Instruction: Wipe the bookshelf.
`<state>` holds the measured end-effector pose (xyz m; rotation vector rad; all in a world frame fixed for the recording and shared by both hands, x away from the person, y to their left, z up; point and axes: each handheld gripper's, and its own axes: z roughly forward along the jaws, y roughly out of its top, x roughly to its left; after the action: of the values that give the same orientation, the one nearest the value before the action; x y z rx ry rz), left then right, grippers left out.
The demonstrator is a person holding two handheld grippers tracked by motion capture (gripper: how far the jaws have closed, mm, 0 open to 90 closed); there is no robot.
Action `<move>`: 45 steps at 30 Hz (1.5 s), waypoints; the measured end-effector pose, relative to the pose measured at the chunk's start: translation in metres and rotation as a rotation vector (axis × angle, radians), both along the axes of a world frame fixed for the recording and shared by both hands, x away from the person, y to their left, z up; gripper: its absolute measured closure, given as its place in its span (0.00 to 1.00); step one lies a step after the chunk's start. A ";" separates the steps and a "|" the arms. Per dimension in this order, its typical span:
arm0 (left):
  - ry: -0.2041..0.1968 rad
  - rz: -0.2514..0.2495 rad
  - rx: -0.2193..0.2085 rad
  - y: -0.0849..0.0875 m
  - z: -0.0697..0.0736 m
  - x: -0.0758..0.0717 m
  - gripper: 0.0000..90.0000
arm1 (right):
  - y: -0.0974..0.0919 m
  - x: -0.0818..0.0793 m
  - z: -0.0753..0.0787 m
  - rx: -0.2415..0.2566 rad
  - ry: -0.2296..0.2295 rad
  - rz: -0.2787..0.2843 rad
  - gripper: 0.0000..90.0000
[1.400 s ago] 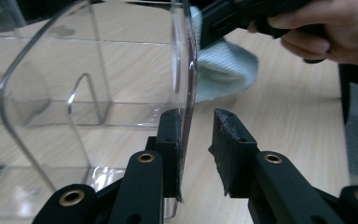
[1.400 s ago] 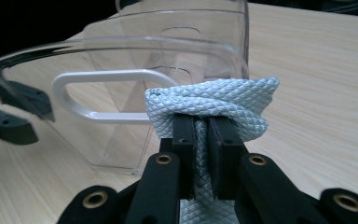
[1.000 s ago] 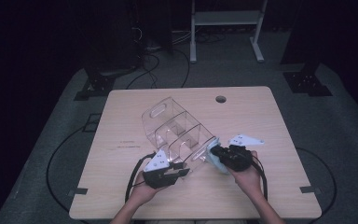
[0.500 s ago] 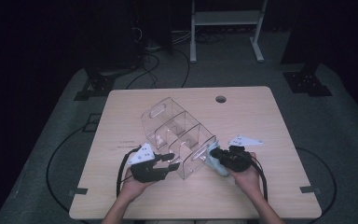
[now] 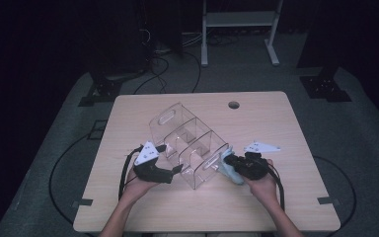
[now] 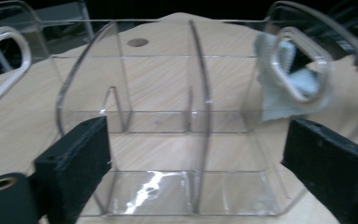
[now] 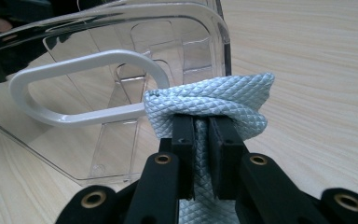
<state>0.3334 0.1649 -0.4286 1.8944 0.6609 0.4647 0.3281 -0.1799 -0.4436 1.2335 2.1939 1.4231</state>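
Clear plastic organizer (image 5: 190, 148) sits on the desk (image 5: 276, 207); your right tool (image 7: 200, 126) clamps the cloth (image 7: 214, 105) against its end wall, wiping barely begun, while your left tool (image 6: 196, 154) has just been opening and now straddles it loosely.

A clear divided organizer (image 5: 190, 145) stands near the middle of the table (image 5: 276, 207), set at an angle, with a handle opening at each end. The left gripper (image 5: 176, 170) sits just beside its near-left side. The right gripper (image 5: 225, 164) sits at its near-right end, with a cloth (image 5: 228, 170) between it and the organizer's end wall. A round hole (image 5: 234, 104) lies in the tabletop behind the organizer. A shelf frame (image 5: 239, 19) stands on the floor beyond the table.
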 end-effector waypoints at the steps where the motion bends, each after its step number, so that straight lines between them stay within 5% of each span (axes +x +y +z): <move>1: 0.000 0.016 -0.006 0.001 -0.002 0.004 0.05 | 0.000 0.000 0.000 0.000 -0.001 0.000 0.90; 8: 0.014 0.056 0.010 0.006 -0.010 0.017 0.03 | -0.001 0.001 -0.004 -0.010 0.002 0.006 0.90; 11: 0.022 0.052 -0.017 0.006 -0.012 0.022 0.03 | -0.001 0.002 -0.005 -0.009 0.005 0.009 0.90; 19: 0.050 0.020 0.023 -0.005 -0.016 0.036 0.02 | -0.002 0.004 -0.005 -0.009 0.003 0.016 0.90; 23: 0.099 0.012 0.029 -0.005 -0.022 0.041 0.07 | -0.002 0.005 -0.003 -0.014 0.001 0.020 0.90; 29: 0.093 0.022 0.044 -0.009 -0.021 0.035 0.09 | -0.004 0.005 0.001 -0.007 0.000 0.022 0.90; 37: 0.096 0.040 0.050 -0.007 -0.020 0.012 0.08 | -0.006 -0.013 0.033 0.019 -0.102 0.052 0.90; 40: 0.088 0.048 0.038 -0.004 -0.022 0.006 0.08 | -0.006 -0.016 0.026 0.027 -0.104 0.066 0.90; 45: 0.081 0.059 0.031 -0.004 -0.023 0.004 0.08 | -0.002 -0.012 -0.007 0.002 -0.030 0.068 0.90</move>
<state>0.3374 0.1608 -0.4512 1.9350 0.7685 0.4393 0.3160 -0.1816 -0.4502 1.1403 2.2352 1.4597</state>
